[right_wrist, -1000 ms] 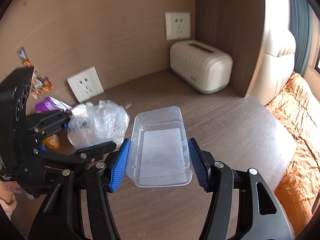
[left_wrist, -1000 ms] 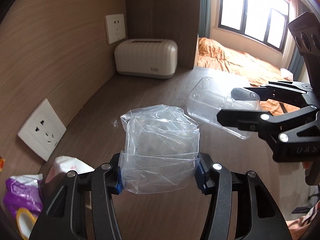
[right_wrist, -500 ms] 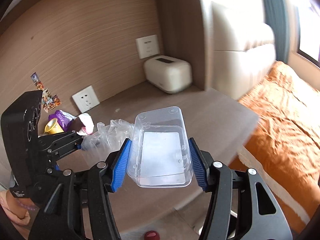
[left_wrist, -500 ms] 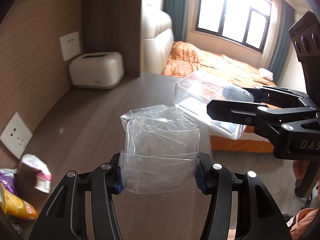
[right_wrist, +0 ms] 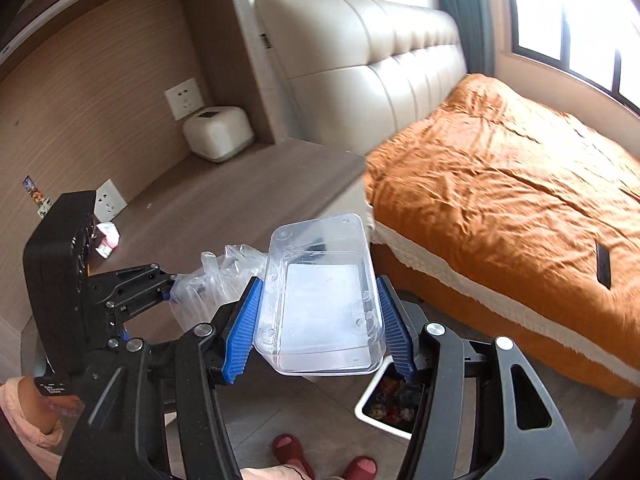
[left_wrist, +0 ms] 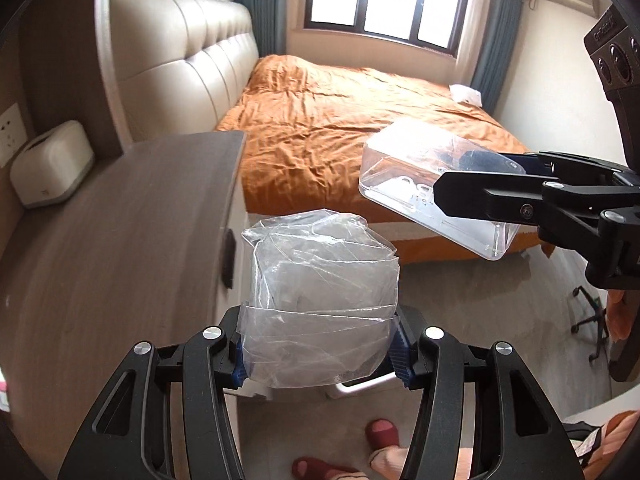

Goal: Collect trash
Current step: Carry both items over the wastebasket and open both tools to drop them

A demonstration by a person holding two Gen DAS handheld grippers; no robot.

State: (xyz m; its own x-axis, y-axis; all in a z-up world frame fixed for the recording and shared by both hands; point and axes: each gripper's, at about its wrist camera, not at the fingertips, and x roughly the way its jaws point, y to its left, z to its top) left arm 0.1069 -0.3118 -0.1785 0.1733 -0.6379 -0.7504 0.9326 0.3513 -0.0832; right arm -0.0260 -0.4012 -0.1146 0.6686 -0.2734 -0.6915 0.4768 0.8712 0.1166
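My left gripper [left_wrist: 318, 354] is shut on a crumpled clear plastic bag [left_wrist: 320, 300], held in the air past the desk's edge, above the floor. My right gripper [right_wrist: 320, 320] is shut on a clear plastic tray [right_wrist: 320, 296]. In the left wrist view the right gripper [left_wrist: 480, 184] holds the tray [left_wrist: 420, 184] to the right of the bag. In the right wrist view the left gripper [right_wrist: 172, 280] holds the bag [right_wrist: 224, 280] at the left. A white trash bin [right_wrist: 390, 404] with colourful litter sits on the floor below the tray.
A brown desk [left_wrist: 100, 248] lies left, with a white tissue box [left_wrist: 50, 164] and small wrappers [right_wrist: 107, 238] by the wall. An orange bed [right_wrist: 520, 200] stands ahead. The person's red slippers [left_wrist: 382, 434] are on the floor. A chair base [left_wrist: 592, 320] is at the right.
Both grippers have swung right, away from the desk and wall, and now hang past the desk's edge over the floor facing the bed. Each still holds its item. The bin has come into view.
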